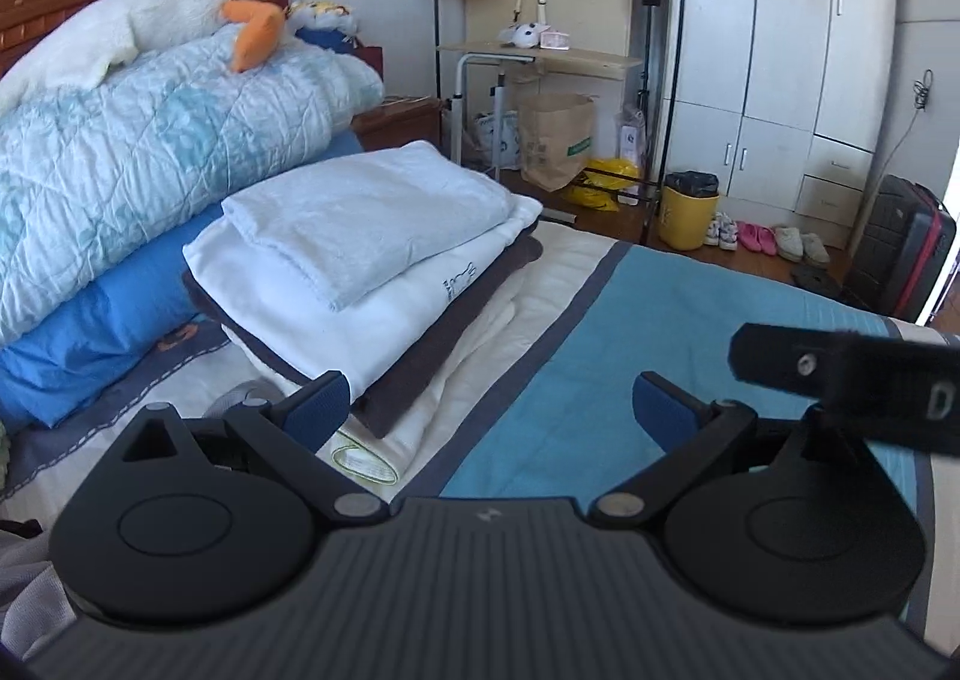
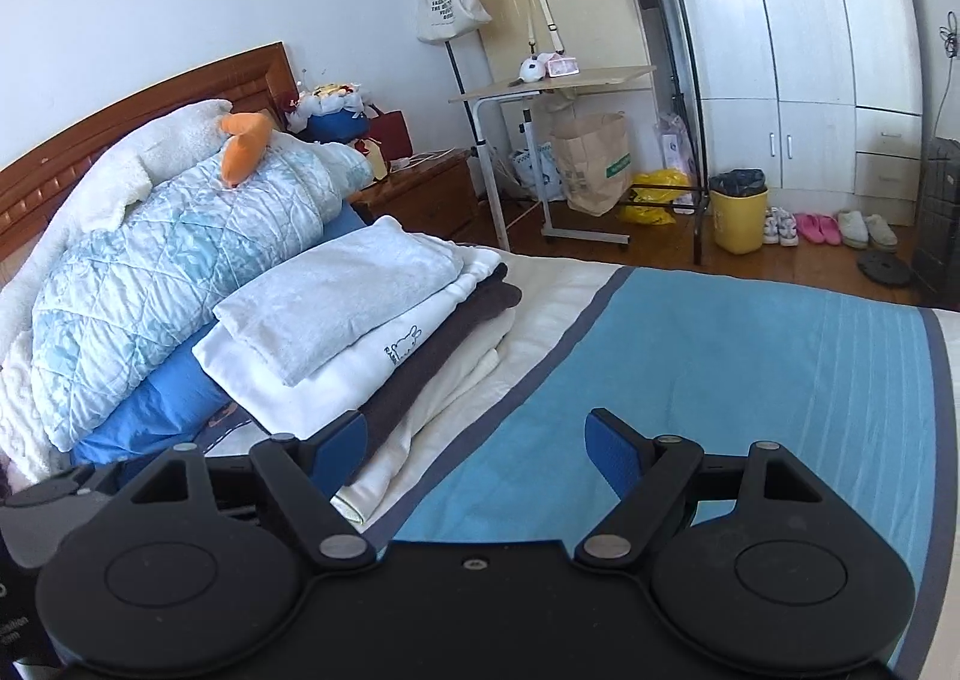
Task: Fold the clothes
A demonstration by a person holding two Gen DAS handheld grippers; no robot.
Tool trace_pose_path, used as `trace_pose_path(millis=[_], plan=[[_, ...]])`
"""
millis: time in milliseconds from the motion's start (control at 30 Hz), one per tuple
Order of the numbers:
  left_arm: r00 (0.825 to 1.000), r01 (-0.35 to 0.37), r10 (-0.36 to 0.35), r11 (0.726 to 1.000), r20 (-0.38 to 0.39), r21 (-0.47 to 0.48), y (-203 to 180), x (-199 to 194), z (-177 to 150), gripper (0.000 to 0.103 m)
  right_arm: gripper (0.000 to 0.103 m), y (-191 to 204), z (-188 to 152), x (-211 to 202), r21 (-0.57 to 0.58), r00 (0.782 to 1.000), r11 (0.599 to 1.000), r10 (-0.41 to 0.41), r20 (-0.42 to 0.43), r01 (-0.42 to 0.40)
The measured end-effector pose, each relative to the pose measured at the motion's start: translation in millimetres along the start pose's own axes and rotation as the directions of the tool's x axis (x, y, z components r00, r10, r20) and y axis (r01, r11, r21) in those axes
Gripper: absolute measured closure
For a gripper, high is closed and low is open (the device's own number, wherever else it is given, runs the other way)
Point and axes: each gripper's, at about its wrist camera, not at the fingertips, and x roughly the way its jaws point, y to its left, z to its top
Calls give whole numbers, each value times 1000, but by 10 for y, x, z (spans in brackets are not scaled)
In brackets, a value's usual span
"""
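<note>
A stack of folded clothes (image 1: 372, 260) lies on the bed: a pale blue fluffy piece on top, then a white one, a dark brown one and cream ones below. It also shows in the right wrist view (image 2: 360, 332). My left gripper (image 1: 489, 410) is open and empty, low over the blue bedsheet (image 1: 660, 332), just right of the stack's near corner. My right gripper (image 2: 477, 449) is open and empty over the same sheet (image 2: 720, 356). Part of the right gripper's body (image 1: 852, 380) reaches into the left wrist view.
A folded quilt (image 1: 150, 140) with a plush toy (image 1: 252, 32) and a blue pillow (image 1: 108, 320) lie left by the headboard. Beyond the bed's far edge stand a small table (image 2: 558, 80), a paper bag (image 2: 591, 158), a yellow bin (image 2: 738, 212), shoes and a wardrobe (image 2: 810, 38).
</note>
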Motion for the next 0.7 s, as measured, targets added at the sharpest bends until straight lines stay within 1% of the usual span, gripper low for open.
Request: trace_pose_path(millis=[100, 233, 367, 433, 467, 600, 700], plan=[[1000, 0, 0, 1000, -9, 7, -33, -47, -25, 0, 16, 2, -40, -69, 17, 999, 999, -36, 2, 36], [999, 26, -25, 1000, -41, 14, -57, -51, -64, 0, 13, -33, -114, -126, 50, 996, 995, -88, -18, 89], [998, -38, 40, 999, -54, 36, -135, -11, -125, 0, 13, -112, -180, -111, 107, 992, 987, -113, -50, 118], [997, -12, 14, 999, -70, 34, -148, 9, -153, 0, 13, -144, -221, -101, 126, 992, 985, -111, -58, 118], [997, -5, 8, 999, -76, 34, -158, 13, -162, 0, 13, -145, -235, -96, 123, 991, 985, -117, -60, 124], [998, -32, 36, 997, -56, 68, -220, -11, -173, 0, 13, -138, -282, -108, 99, 988, 983, -147, -52, 152], [998, -29, 34, 997, -62, 70, -239, -7, -169, 0, 13, -124, -282, -116, 83, 985, 982, -168, -46, 172]])
